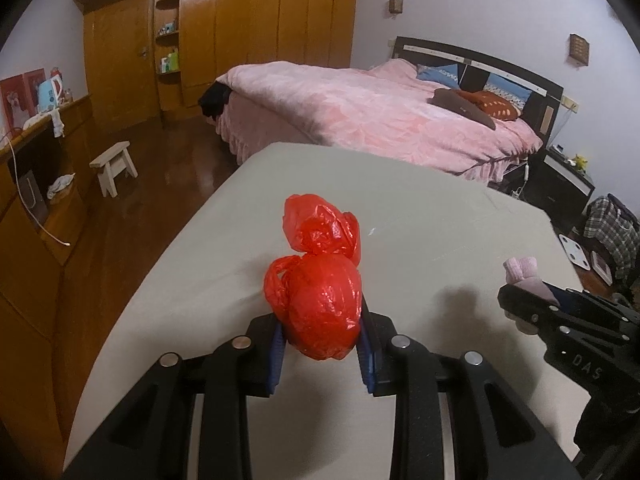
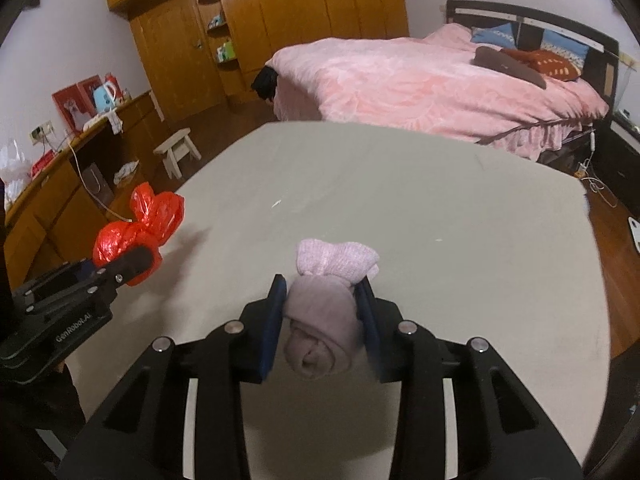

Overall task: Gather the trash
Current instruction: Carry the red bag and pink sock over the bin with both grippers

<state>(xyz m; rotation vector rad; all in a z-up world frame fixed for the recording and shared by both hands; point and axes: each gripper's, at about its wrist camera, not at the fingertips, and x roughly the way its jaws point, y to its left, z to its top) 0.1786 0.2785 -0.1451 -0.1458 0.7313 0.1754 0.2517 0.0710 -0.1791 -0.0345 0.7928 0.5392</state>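
Observation:
My left gripper (image 1: 323,334) is shut on a knotted red plastic bag (image 1: 320,300) and holds it over the grey table (image 1: 420,240). The bag's loose handles stick out ahead of the fingers. The same bag (image 2: 136,232) and left gripper (image 2: 132,266) show at the left of the right wrist view. My right gripper (image 2: 322,320) is shut on a rolled pink sock (image 2: 324,312), held above the table (image 2: 440,200). The sock (image 1: 522,274) and right gripper (image 1: 520,300) show at the right edge of the left wrist view.
A bed with a pink cover (image 1: 380,108) stands beyond the table. A wooden wardrobe (image 1: 240,20) lines the back wall. A small white stool (image 1: 114,166) stands on the wooden floor at left, by a low wooden cabinet (image 1: 36,200). A dark nightstand (image 1: 560,184) is at right.

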